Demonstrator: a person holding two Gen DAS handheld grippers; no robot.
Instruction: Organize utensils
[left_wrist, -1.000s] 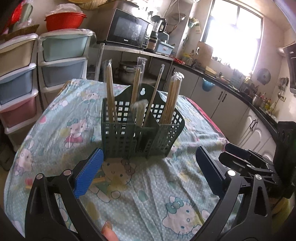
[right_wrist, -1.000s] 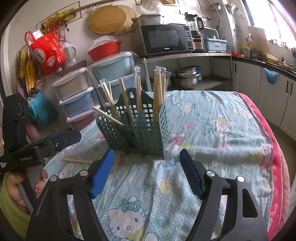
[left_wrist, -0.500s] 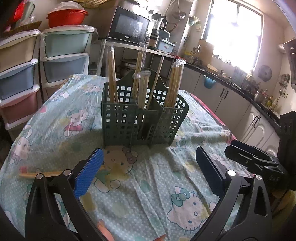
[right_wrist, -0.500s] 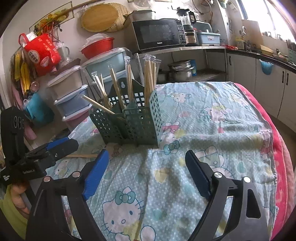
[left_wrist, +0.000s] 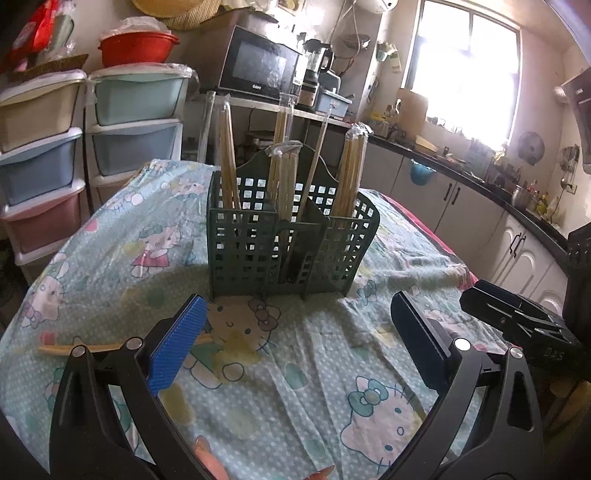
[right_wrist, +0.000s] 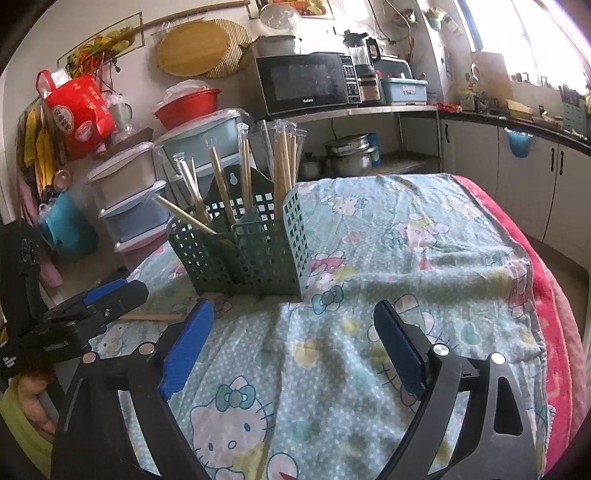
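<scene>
A dark green slotted utensil caddy (left_wrist: 291, 251) (right_wrist: 251, 251) stands upright on the cartoon-print tablecloth (left_wrist: 295, 369), with wrapped wooden chopsticks (left_wrist: 351, 170) (right_wrist: 284, 162) upright in its compartments. One loose wooden stick (left_wrist: 74, 347) (right_wrist: 151, 316) lies flat on the cloth, left of the caddy's front. My left gripper (left_wrist: 295, 347) (right_wrist: 92, 306) is open and empty, a short way before the caddy. My right gripper (right_wrist: 293, 350) (left_wrist: 517, 325) hovers to its right; its jaws are opening with nothing between them.
Stacked plastic drawers (left_wrist: 44, 166) stand beyond the table's left side. A microwave (left_wrist: 258, 70) sits on a shelf behind. Kitchen cabinets (left_wrist: 480, 221) run along the right. A red blanket edge (right_wrist: 546, 295) marks the table's right side.
Both grippers have sunk slightly toward the table. The right gripper's jaws have spread wider. The loose stick has come into the left wrist view.
</scene>
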